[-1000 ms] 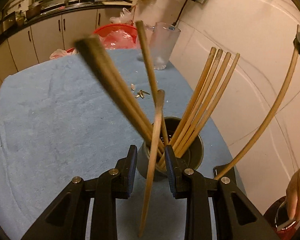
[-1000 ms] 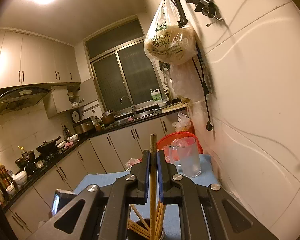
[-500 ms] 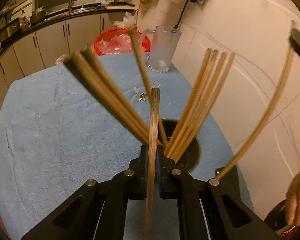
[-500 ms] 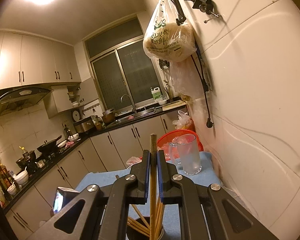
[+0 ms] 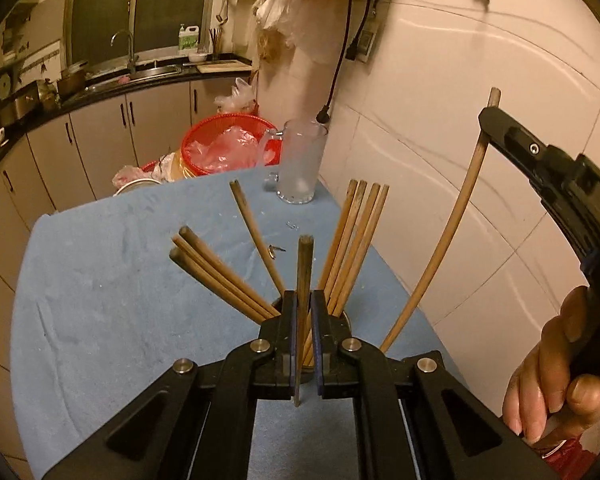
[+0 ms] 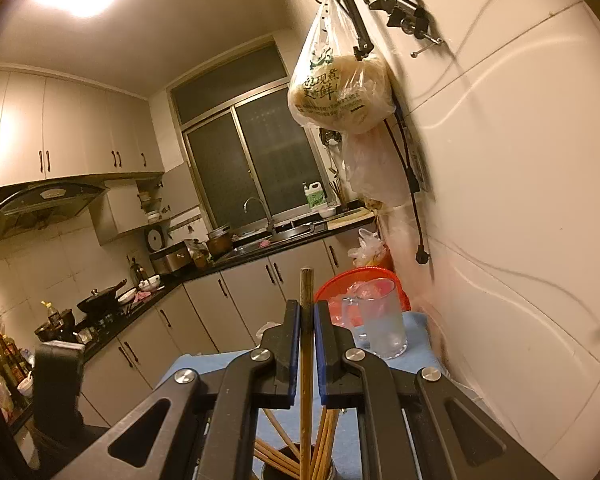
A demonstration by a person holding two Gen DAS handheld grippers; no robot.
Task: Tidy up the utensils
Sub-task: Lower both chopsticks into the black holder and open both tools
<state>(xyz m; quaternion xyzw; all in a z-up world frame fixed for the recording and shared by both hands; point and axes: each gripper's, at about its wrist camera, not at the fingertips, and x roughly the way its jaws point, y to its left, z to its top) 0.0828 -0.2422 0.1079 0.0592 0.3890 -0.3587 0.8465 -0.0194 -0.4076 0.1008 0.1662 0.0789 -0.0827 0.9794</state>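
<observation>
The left tool (image 5: 304, 312) is clenched on one chopstick (image 5: 305, 264), which stands nearly upright between its pads with its lower tip showing just below them, above the blue tabletop (image 5: 100, 320). The holder (image 5: 346, 322), a dark cup, sits right behind the pads, mostly hidden. More chopsticks fan out of it: a bundle (image 5: 220, 276) leaning to 10 o'clock, a single one (image 5: 256, 240) to 11, and another group (image 5: 358, 240) to 1 o'clock.

The right tool (image 6: 307, 320) is clenched on a second stick (image 6: 307, 340), whose lower end reaches down to the holder; the left view shows it as a long stick at 2 o'clock, with a hand (image 5: 556, 372) on the handle.

Risks, as I judge them:
- The left grip is thin and near the stick's lower end, so the stick may pivot or slip if swung quickly.
- The held stick's tip is close to the fanned bundle; brushing it could lever sticks out of the holder or tip the holder itself.
- The right stick leans outward from the rim; pulling sideways on it could drag the holder toward the tabletop's edge at 4 o'clock.
- The glass (image 5: 300, 164) at 12 o'clock stands well apart, so there is little danger there.
</observation>
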